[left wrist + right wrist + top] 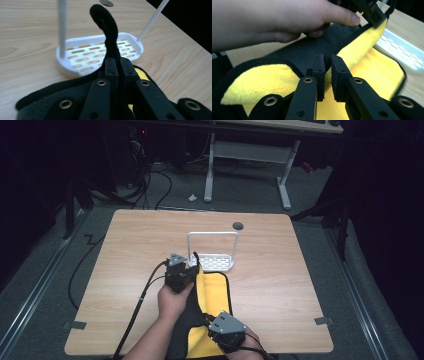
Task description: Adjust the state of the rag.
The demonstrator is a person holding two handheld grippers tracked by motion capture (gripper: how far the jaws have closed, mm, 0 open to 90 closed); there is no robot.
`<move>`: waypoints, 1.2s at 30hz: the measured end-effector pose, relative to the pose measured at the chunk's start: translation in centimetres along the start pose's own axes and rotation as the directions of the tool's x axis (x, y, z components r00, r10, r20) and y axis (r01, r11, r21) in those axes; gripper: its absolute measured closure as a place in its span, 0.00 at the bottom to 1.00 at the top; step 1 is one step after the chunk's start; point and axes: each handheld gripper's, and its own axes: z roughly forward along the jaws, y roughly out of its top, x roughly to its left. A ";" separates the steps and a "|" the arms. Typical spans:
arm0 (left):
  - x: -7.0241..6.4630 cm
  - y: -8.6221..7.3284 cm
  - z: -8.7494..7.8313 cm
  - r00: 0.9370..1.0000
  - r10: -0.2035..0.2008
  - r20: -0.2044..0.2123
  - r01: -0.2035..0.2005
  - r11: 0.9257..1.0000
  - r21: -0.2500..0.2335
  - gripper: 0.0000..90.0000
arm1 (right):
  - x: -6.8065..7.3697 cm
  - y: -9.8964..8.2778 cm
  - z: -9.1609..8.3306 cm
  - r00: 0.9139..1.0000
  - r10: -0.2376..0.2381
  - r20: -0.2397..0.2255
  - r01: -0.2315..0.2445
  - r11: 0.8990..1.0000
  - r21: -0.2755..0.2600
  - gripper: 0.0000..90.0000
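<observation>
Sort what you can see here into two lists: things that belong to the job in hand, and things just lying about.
In the job:
yellow and black cloth
left hand-held gripper
right hand-held gripper

Lying about:
white rack
round grey disc
tape pieces on table edges

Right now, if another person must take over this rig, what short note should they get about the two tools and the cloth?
Left tool: shut on the black edge of the cloth, at its far end beside the white rack.
Right tool: shut on the same black edge, at the near end by the table front.
Cloth: yellow on one face, dark grey on the other, black border. The held edge is lifted and turned over, so the grey face shows; the rest lies flat on the table.
Done: both ends gripped, fold begun.
Left: probably carry the edge across, lay it flat and release.
</observation>
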 end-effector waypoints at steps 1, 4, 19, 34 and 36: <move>-0.3 0.1 0.3 1.000 -0.001 0.002 0.001 1.000 0.004 0.96 | -0.2 -0.4 -0.2 1.000 0.009 0.006 -0.009 1.000 0.005 0.92; -1.3 0.4 1.2 1.000 0.022 0.006 -0.022 1.000 0.017 0.96 | -0.9 -1.6 -0.5 0.999 0.023 0.024 -0.023 0.999 0.023 0.92; -4.0 0.1 4.4 0.998 0.038 0.057 -0.042 0.997 0.067 0.78 | -3.6 -5.4 -1.9 0.989 0.125 0.076 -0.131 0.988 0.087 0.79; -3.9 -0.9 2.1 0.990 0.096 0.101 -0.103 0.993 0.061 0.61 | -4.8 -5.8 -2.7 0.978 0.172 0.117 -0.177 0.983 0.038 0.76; -3.5 -1.3 1.7 0.991 0.098 0.096 -0.104 0.992 0.066 0.61 | -4.8 -5.9 -2.4 0.979 0.171 0.114 -0.177 0.983 0.047 0.76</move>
